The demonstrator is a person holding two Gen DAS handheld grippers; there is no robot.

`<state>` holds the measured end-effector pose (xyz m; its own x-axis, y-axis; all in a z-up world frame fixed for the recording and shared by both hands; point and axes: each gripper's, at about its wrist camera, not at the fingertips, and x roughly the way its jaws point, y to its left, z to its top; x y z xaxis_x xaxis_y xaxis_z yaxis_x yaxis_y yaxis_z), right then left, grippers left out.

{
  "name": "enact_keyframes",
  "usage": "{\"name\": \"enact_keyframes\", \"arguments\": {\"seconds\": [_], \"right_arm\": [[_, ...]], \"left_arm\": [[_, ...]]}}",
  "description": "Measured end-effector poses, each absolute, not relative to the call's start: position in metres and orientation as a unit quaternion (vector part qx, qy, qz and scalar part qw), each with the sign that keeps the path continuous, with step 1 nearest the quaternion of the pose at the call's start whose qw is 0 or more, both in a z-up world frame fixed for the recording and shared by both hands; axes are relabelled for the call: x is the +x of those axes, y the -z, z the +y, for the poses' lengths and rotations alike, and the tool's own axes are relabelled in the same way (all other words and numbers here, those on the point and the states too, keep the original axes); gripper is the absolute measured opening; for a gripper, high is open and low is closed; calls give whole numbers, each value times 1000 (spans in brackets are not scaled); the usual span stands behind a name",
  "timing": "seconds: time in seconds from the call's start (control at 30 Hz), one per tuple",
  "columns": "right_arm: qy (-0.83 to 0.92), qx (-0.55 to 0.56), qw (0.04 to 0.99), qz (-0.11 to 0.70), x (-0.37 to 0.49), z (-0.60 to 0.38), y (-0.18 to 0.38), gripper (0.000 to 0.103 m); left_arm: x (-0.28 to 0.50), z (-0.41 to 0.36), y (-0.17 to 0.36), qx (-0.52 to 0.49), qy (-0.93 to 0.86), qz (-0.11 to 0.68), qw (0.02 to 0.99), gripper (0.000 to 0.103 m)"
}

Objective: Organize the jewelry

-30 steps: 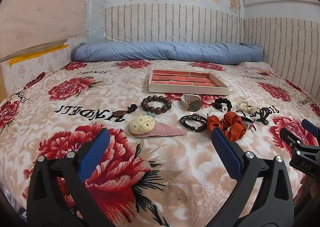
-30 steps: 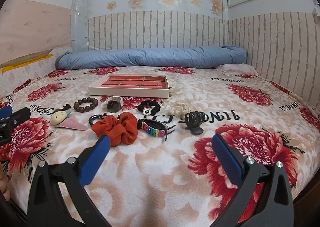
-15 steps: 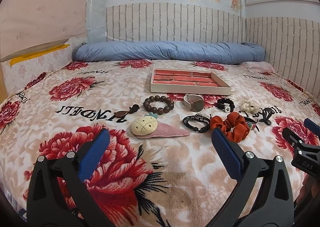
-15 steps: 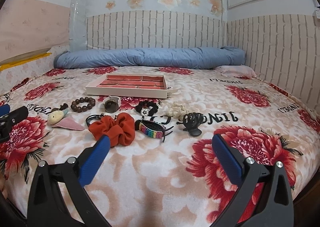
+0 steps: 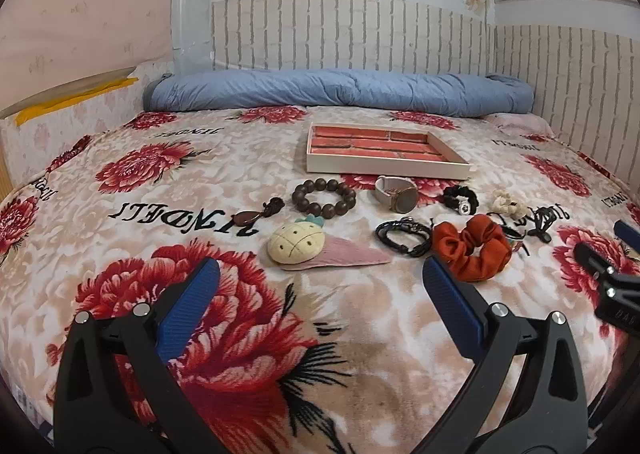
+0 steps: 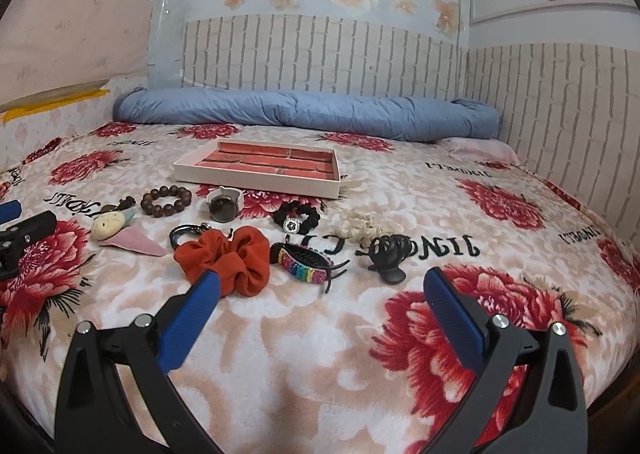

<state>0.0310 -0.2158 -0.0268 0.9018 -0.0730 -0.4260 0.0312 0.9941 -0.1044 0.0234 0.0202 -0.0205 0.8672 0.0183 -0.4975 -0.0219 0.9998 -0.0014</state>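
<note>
A white tray with a red brick-pattern lining (image 5: 386,165) (image 6: 256,178) lies mid-bed. In front of it lie a brown bead bracelet (image 5: 324,198) (image 6: 166,200), a watch (image 5: 398,198) (image 6: 224,204), a black scrunchie (image 5: 461,200) (image 6: 297,218), a cream hair tie (image 5: 509,204) (image 6: 360,224), a pineapple clip (image 5: 298,244) (image 6: 110,226), a black cord bracelet (image 5: 402,236), an orange scrunchie (image 5: 472,246) (image 6: 226,258), a rainbow claw clip (image 6: 306,266) and a black claw clip (image 6: 388,254). My left gripper (image 5: 320,282) and right gripper (image 6: 320,290) are open and empty, short of the items.
A rolled blue quilt (image 5: 340,94) lies along the headboard wall. A brown pendant (image 5: 248,216) lies left of the beads. The floral blanket (image 5: 240,334) covers the bed. A wall (image 6: 560,94) bounds the right side.
Both grippers have moved slightly forward toward the row of items. Nothing has been picked up and the jaws stay open.
</note>
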Motion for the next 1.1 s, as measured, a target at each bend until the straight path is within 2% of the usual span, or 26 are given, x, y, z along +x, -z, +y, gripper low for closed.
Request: {"name": "enact_keyframes", "arguments": {"seconds": [0.67, 1.1], "right_arm": [[45, -52, 968, 240, 53, -235, 32, 99], [58, -49, 968, 240, 87, -251, 24, 99]], "left_arm": [[44, 33, 26, 1, -8, 275, 961, 98], [88, 49, 13, -3, -13, 278, 960, 98]]}}
